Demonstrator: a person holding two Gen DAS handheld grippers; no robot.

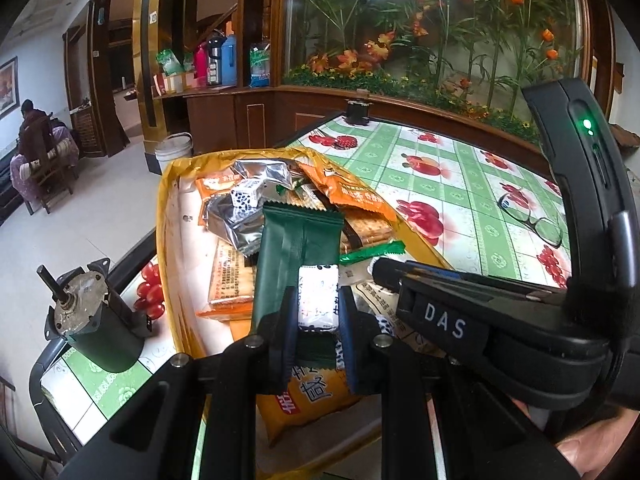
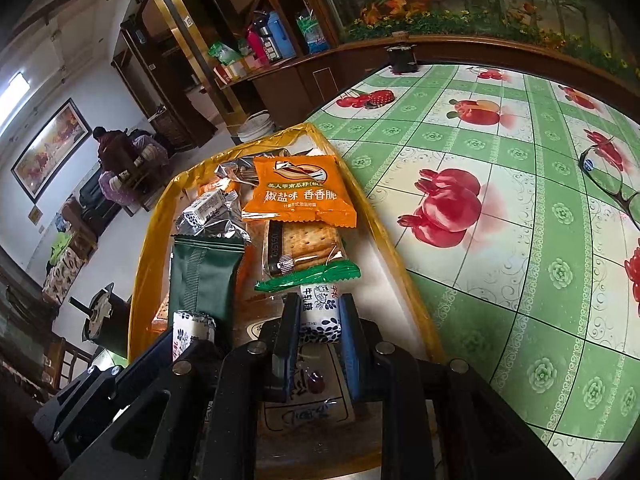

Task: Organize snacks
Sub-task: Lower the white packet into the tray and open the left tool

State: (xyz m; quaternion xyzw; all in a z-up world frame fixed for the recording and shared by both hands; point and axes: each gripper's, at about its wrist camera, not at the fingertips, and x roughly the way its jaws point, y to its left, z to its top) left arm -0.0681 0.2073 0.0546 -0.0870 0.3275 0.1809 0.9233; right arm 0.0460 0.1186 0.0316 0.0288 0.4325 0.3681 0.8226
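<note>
A yellow-rimmed tray (image 1: 165, 216) (image 2: 386, 240) holds a pile of snacks. Among them are a dark green packet (image 1: 298, 252) (image 2: 204, 276), an orange packet (image 2: 298, 194), a clear cracker pack (image 2: 306, 246) and crumpled silver foil packs (image 1: 240, 222). My left gripper (image 1: 318, 295) is shut on a small white candy with blue print (image 1: 318, 310), held over the tray's near end. My right gripper (image 2: 320, 298) is shut on a matching white-and-blue candy (image 2: 320, 320), also over the near end. The two grippers sit side by side, the right one's black housing (image 1: 444, 322) crossing the left wrist view.
The tray lies on a table with a green-and-white fruit-print cloth (image 2: 500, 208). A grey motor (image 1: 94, 320) stands left of the tray. Eyeglasses (image 1: 534, 220) (image 2: 612, 186) lie to the right and a black jar (image 2: 402, 58) at the far edge. A person (image 1: 32, 128) sits far off.
</note>
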